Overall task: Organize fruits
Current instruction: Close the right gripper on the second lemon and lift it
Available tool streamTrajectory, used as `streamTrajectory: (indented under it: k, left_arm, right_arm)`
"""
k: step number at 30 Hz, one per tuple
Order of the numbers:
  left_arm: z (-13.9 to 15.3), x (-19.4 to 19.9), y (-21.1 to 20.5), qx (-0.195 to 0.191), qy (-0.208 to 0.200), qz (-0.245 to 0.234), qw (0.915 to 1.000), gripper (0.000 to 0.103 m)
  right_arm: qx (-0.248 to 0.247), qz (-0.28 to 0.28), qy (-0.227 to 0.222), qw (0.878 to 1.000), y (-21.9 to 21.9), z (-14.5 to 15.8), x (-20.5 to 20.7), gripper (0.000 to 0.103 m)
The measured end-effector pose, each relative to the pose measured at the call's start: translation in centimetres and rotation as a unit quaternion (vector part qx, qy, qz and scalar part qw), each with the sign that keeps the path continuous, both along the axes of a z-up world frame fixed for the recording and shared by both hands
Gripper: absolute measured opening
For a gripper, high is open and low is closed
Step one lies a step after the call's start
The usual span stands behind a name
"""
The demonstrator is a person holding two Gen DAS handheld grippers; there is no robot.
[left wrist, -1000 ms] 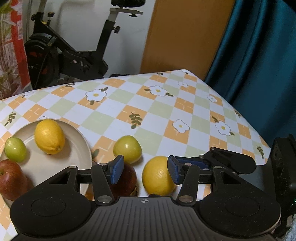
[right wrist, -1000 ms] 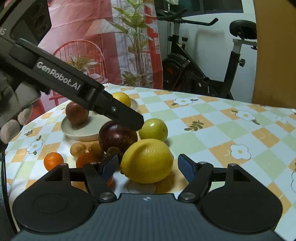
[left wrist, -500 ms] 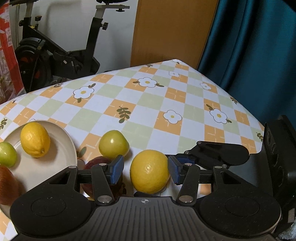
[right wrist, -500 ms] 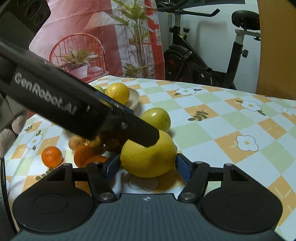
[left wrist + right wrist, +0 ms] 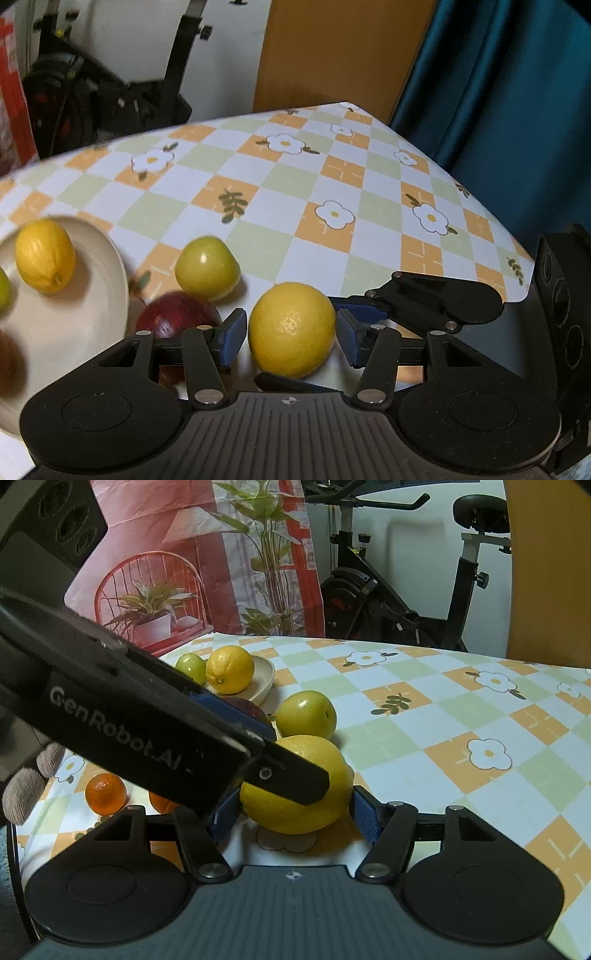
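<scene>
We see the big lemon [image 5: 295,786] on the checked tablecloth [image 5: 461,709], sitting between both tools at once. Right gripper [image 5: 291,818]: blue pads pressed against its flanks, holding it. Left gripper [image 5: 290,334]: jaws opening, narrow gaps either side. Beyond: red apple [image 5: 177,314], green fruit [image 5: 207,267], then the plate [image 5: 110,258] with a smaller lemon [image 5: 44,254].

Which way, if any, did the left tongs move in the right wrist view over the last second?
Yes: down and right, from beside the green fruit to across the lemon. The left tongs are opening, lemon between them.
</scene>
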State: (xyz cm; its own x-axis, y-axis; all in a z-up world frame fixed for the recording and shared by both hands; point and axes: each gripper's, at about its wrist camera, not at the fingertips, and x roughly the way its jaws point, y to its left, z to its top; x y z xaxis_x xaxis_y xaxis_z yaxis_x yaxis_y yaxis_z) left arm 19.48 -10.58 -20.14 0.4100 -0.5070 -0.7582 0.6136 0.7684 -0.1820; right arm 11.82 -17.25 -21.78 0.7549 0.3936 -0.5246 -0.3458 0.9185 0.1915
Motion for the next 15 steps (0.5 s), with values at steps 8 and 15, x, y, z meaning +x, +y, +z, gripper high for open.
streamTrajectory:
  k: [8, 15]
  left_arm:
    - [-0.2, -0.34, -0.05, -0.002, 0.0, 0.0, 1.0, 0.057]
    - [-0.13, -0.67, -0.19, 0.006, -0.01, -0.009, 0.9999, 0.057]
  right_arm:
    - [0.001, -0.002, 0.003, 1.0, 0.0, -0.01, -0.3, 0.067]
    - [0.001, -0.003, 0.012, 1.0, 0.03, -0.06, -0.25, 0.067]
